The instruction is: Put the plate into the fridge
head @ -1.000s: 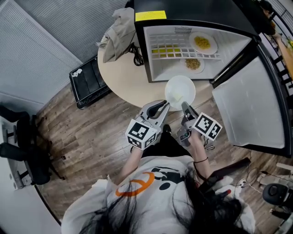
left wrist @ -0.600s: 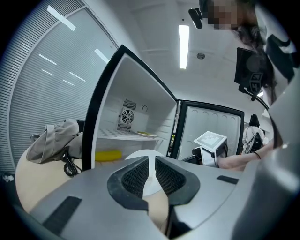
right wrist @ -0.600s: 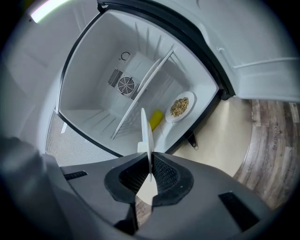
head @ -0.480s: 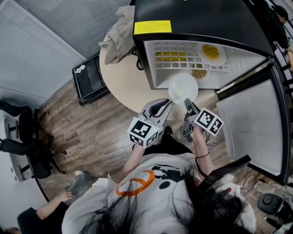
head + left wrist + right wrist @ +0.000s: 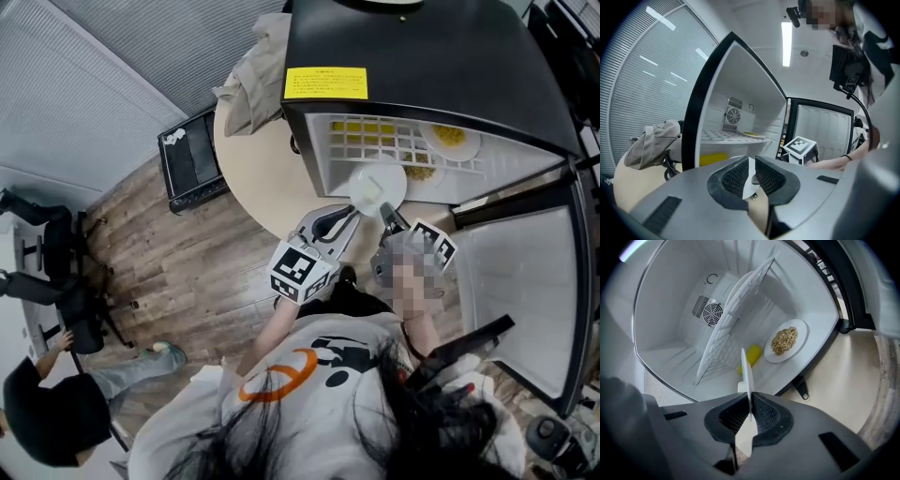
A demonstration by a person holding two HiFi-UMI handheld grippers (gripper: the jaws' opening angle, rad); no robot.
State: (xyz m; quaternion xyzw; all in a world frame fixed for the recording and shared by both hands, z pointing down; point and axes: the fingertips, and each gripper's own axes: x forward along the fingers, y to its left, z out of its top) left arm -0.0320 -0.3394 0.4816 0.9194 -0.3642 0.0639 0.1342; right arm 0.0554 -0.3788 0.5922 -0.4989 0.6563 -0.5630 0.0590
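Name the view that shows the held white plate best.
Head view: the plate shows nearly its whole round face there. The left gripper view and the right gripper view each show only an edge-on sliver between the jaws.

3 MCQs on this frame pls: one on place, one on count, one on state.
1. Where is the plate of brown grain?
A) on the fridge floor, under the wire shelf
B) on top of the wire shelf
C) outside the fridge

2. How many plates with food are inside the fridge?
A) none
B) two
C) four

3. The right gripper is:
A) open and empty
B) shut on nothing
C) shut on the rim of the empty white plate

Key:
1 A: the right gripper view shows it lying on the floor beneath the shelf.
2 B: the grain plate, plus a plate of yellow food on the shelf.
3 C: the pads pinch the plate's rim, seen edge-on.
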